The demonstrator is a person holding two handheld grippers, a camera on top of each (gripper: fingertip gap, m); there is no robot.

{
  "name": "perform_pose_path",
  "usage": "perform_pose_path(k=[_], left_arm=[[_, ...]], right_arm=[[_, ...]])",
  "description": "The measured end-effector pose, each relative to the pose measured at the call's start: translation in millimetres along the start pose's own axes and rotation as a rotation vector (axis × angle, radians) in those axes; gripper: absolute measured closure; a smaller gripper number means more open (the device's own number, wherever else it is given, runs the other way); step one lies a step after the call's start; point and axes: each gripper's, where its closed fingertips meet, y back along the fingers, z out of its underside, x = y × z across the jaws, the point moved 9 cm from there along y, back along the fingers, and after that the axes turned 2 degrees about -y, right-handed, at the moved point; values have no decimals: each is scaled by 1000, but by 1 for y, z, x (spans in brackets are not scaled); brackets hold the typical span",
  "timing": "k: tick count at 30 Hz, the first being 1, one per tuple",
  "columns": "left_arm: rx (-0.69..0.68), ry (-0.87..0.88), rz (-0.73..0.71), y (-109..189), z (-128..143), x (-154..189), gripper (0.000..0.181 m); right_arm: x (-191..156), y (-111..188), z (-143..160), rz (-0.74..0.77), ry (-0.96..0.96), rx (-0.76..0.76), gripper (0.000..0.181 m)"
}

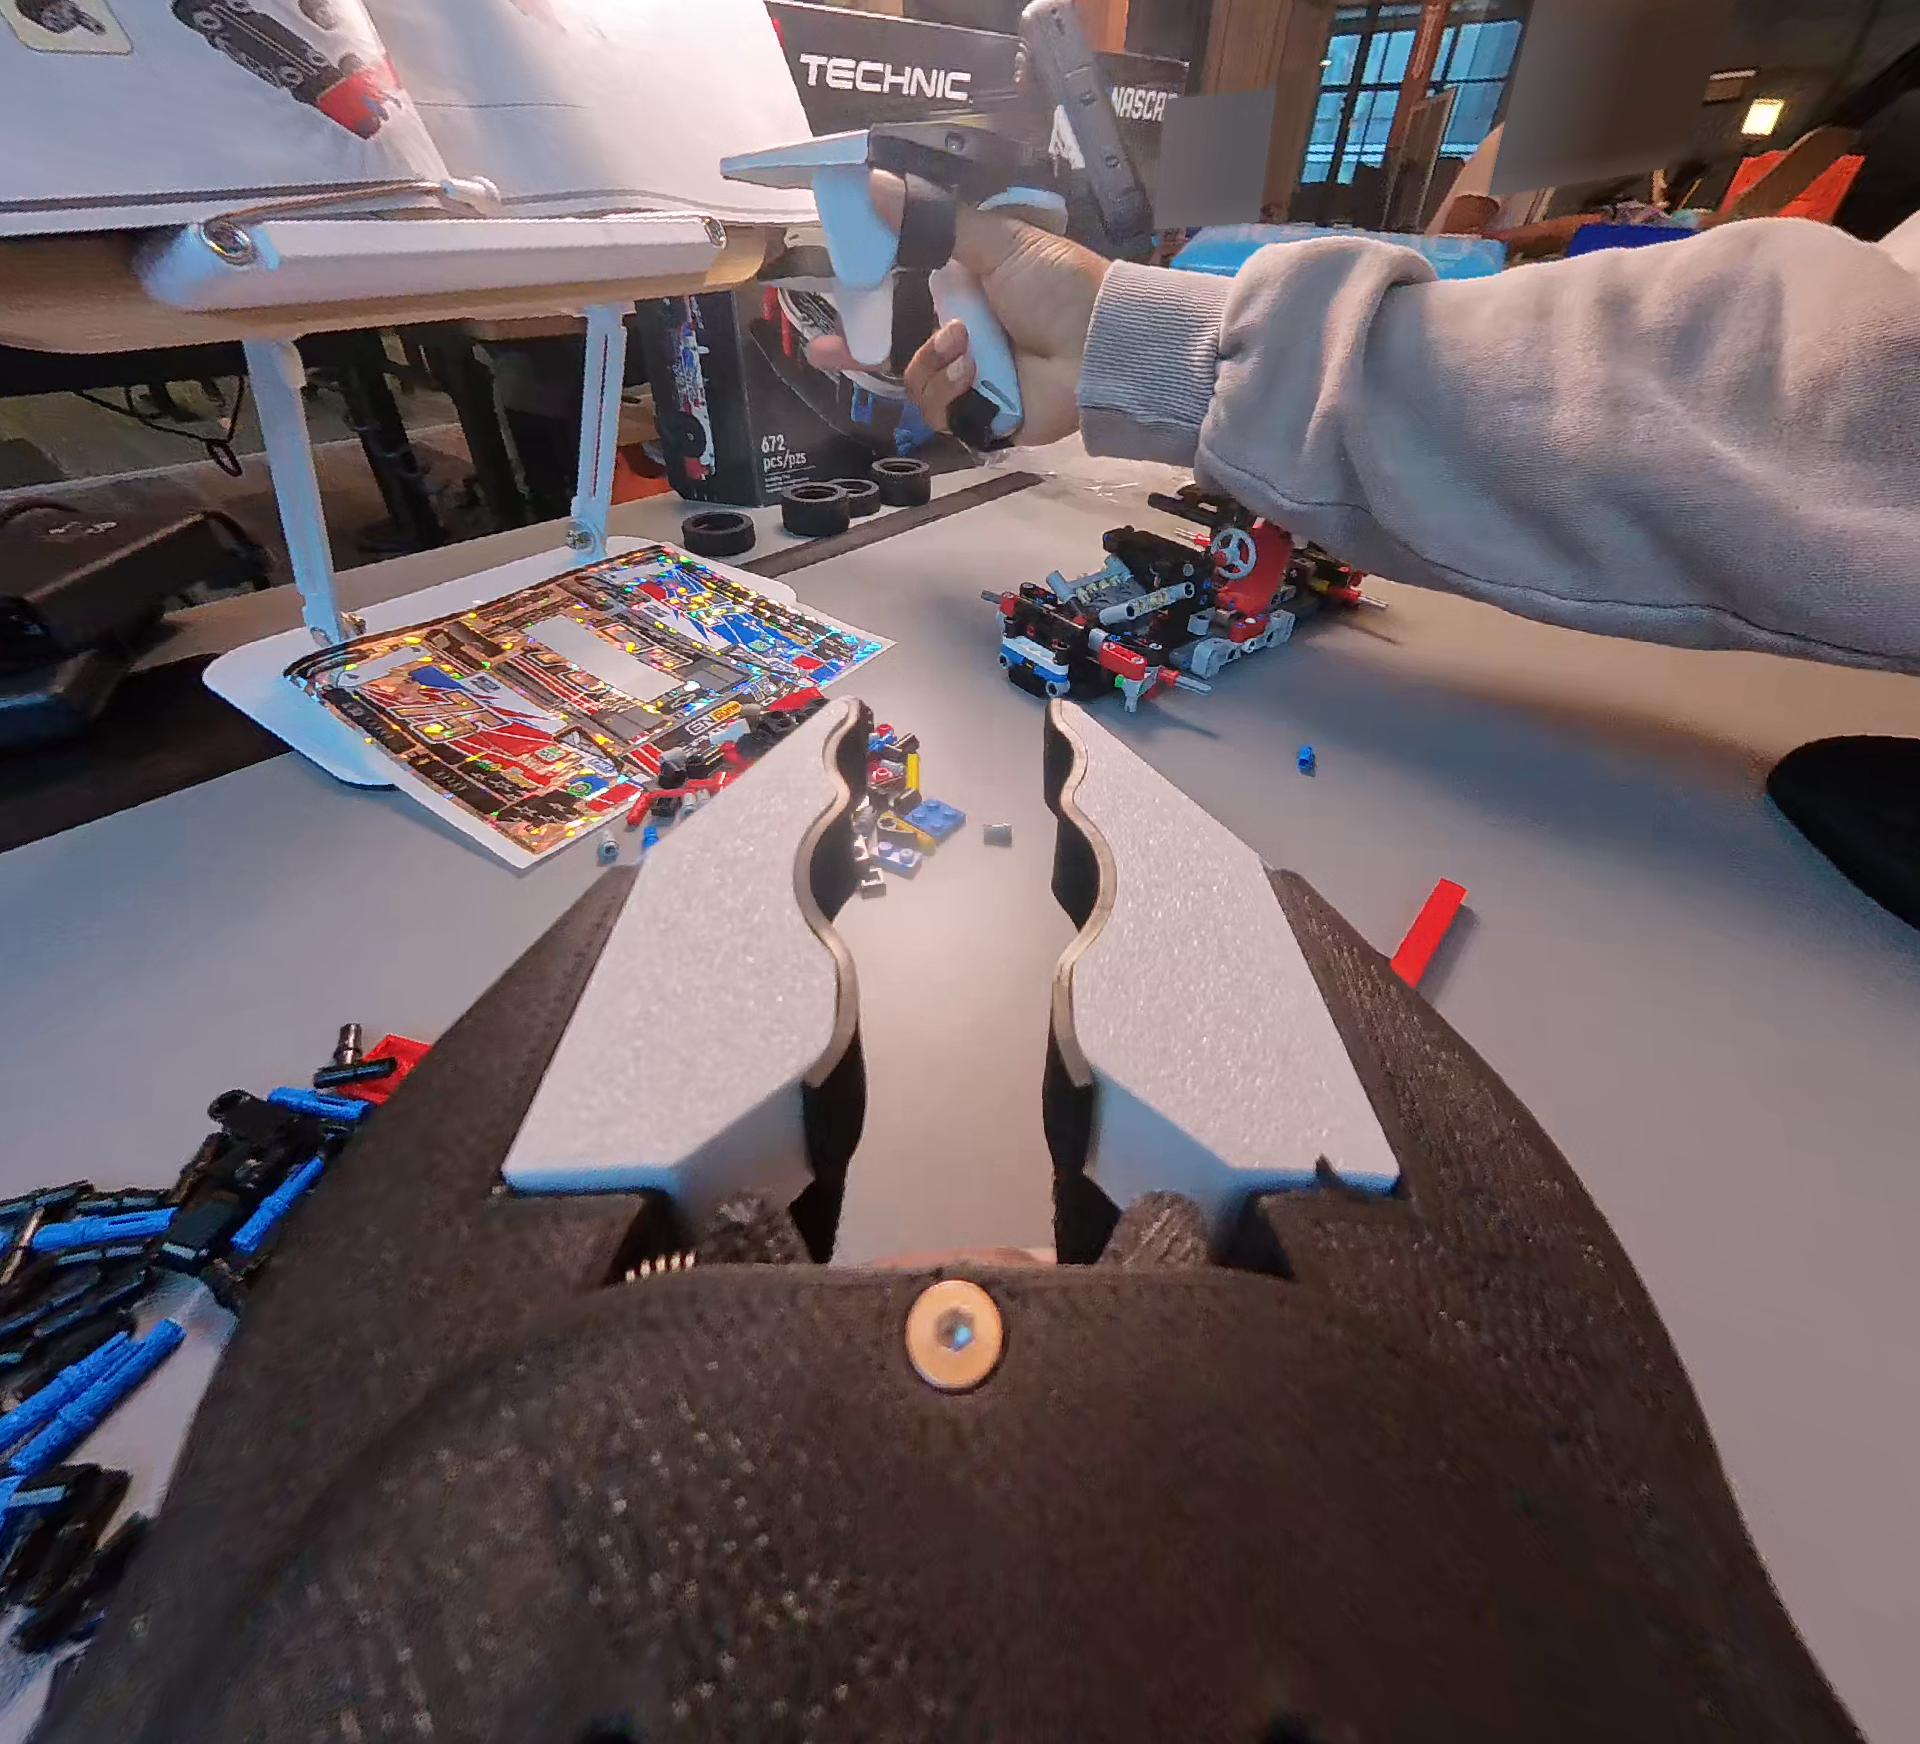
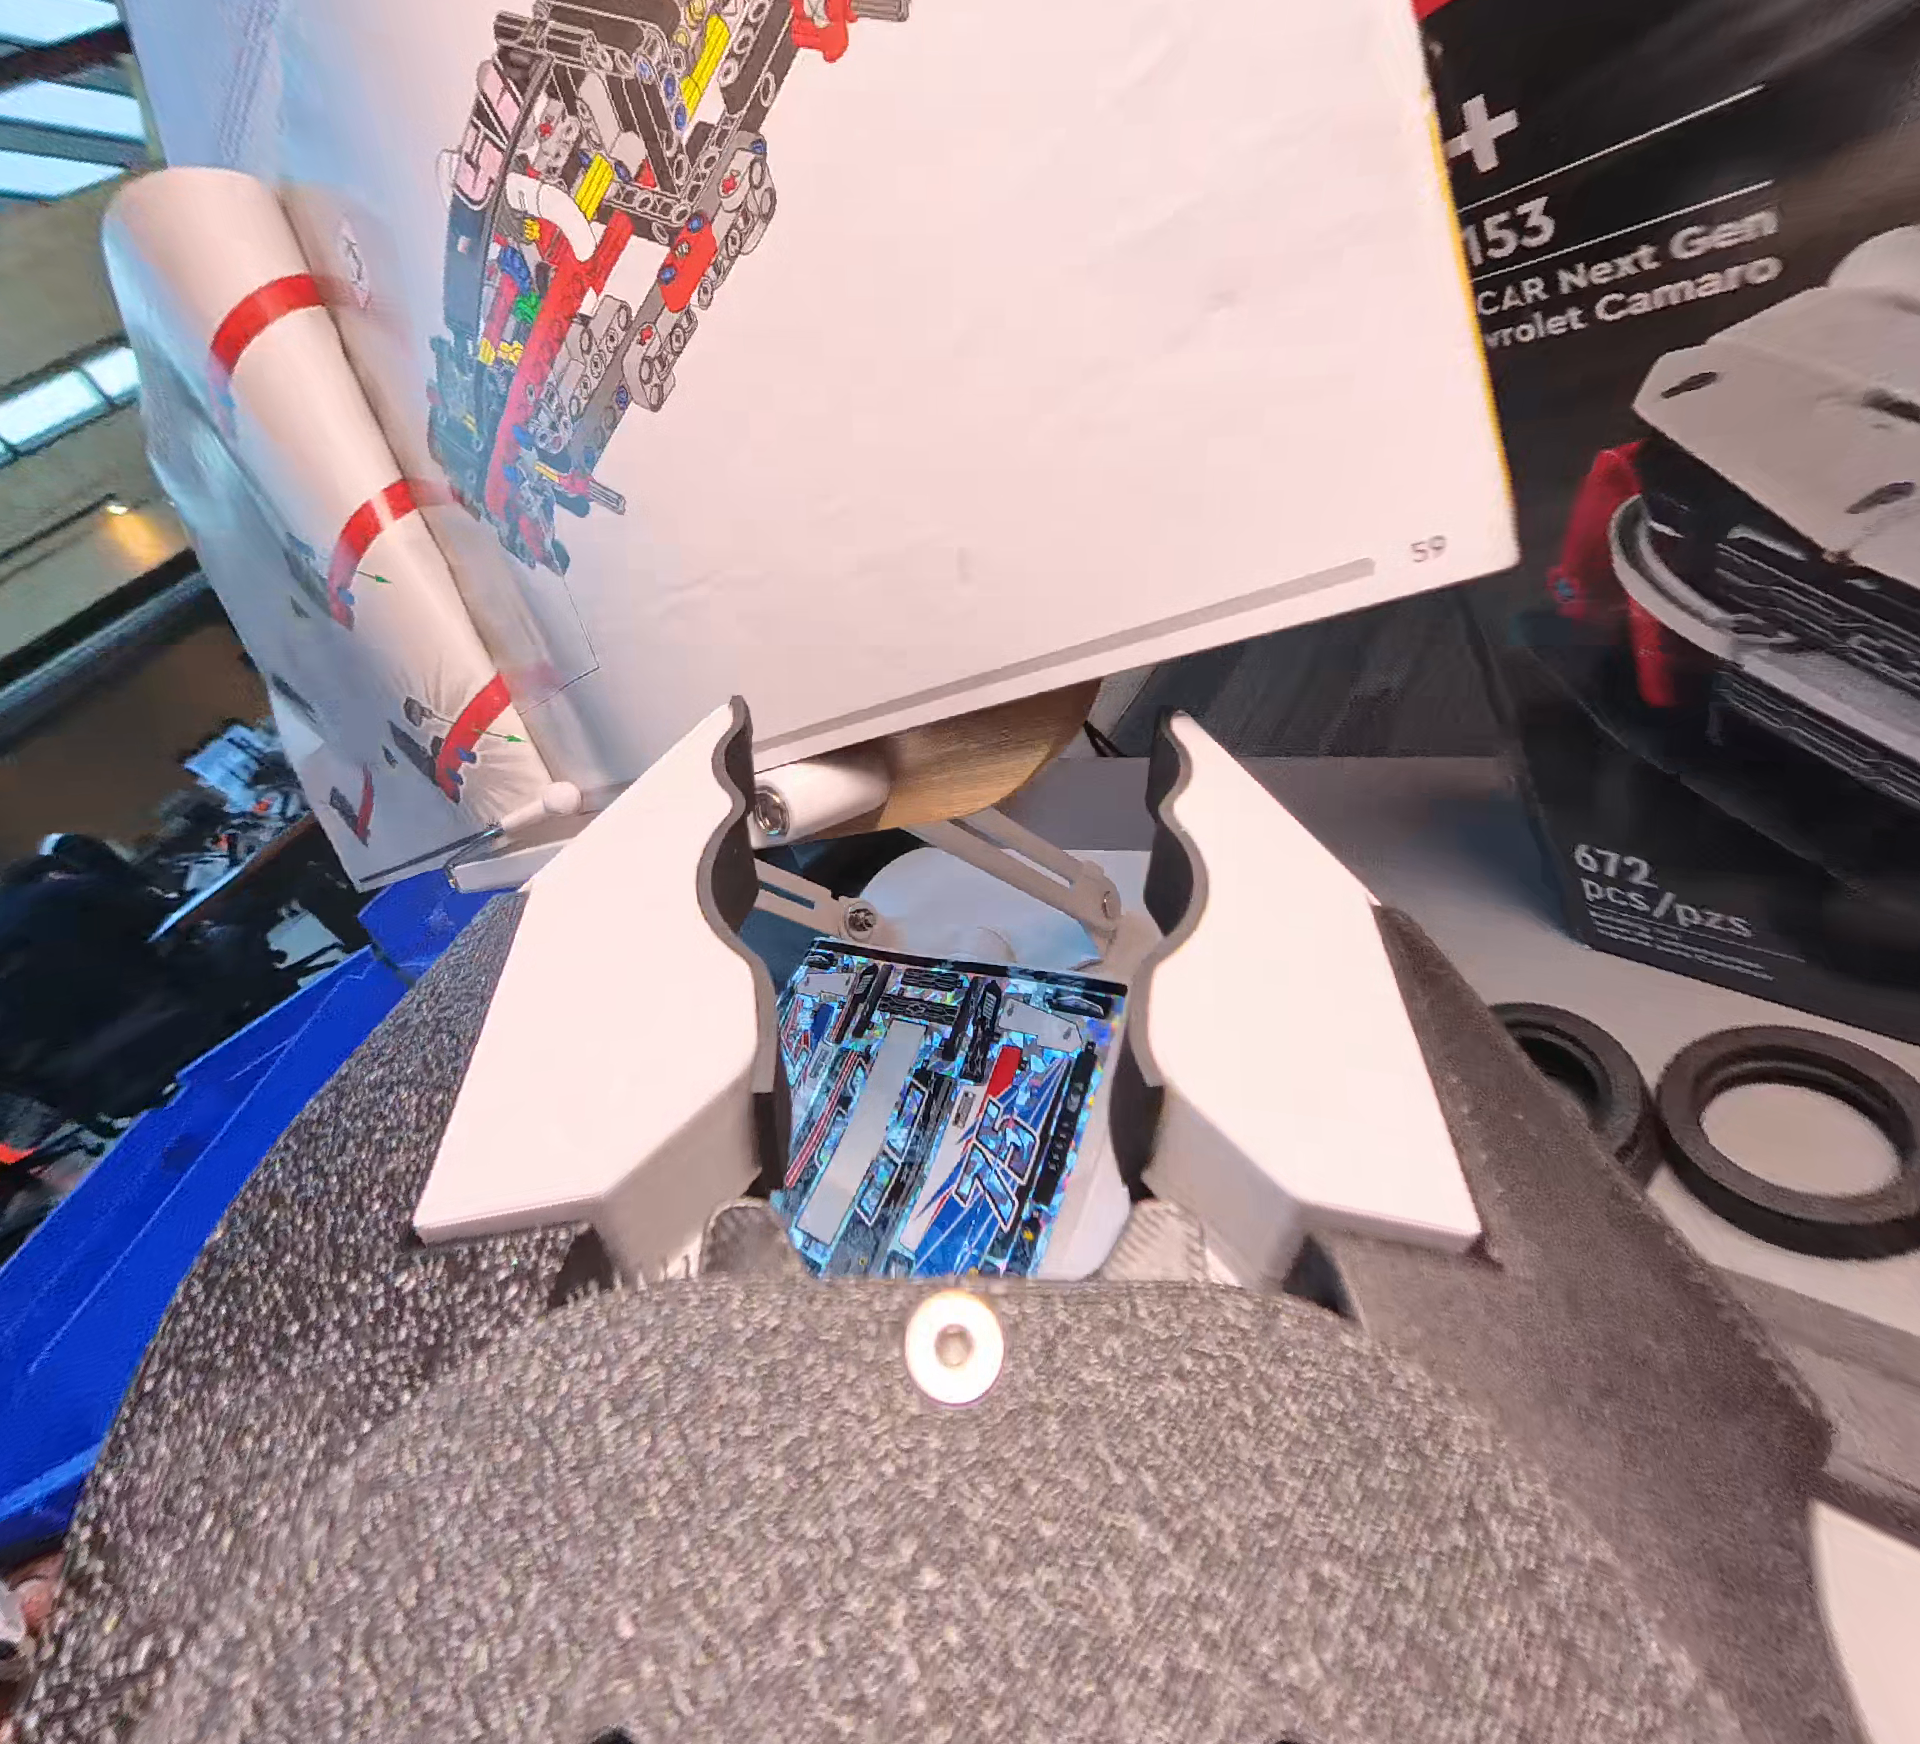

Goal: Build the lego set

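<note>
A partly built red, black and grey Lego car chassis (image 1: 1164, 608) stands on the grey table at the right. My left gripper (image 1: 951, 738) is open and empty, low over the table beside a small pile of loose pieces (image 1: 899, 811). My right gripper (image 2: 951, 749) is open and empty, raised close to the lower edge of the instruction booklet (image 2: 935, 292) on its white stand (image 2: 831, 790). In the left wrist view a hand in a grey sleeve holds the right gripper (image 1: 790, 167) by the booklet (image 1: 416, 11).
A shiny sticker sheet (image 1: 582, 697) lies on the stand's base, also in the right wrist view (image 2: 935, 1123). Blue and black pins (image 1: 125, 1279) lie at the left. Black tyres (image 1: 821, 505) and the set's box (image 2: 1714, 551) stand behind. A red beam (image 1: 1429, 931) lies at right. There is about 35 cm between the tips of the two grippers. Measured from the fingertips, the red beam (image 1: 1429, 931) is 15 cm or so from the left gripper and 40 cm from the right.
</note>
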Motion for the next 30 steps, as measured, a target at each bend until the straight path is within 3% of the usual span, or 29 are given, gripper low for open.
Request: perform_pose_path(k=[6, 19, 25, 30], left_arm=[[-10, -25, -8, 0, 0, 0, 151], [-34, -62, 7, -3, 1, 6, 146], [-13, -65, -15, 0, -4, 5, 145], [2, -69, -36, 1, -6, 6, 150]], right_arm=[[3, -9, 4, -25, -49, 11, 132], [-13, 10, 12, 50, 49, -19, 138], [-36, 46, 19, 51, 87, -34, 132], [-89, 90, 33, -51, 258, 34, 152]])
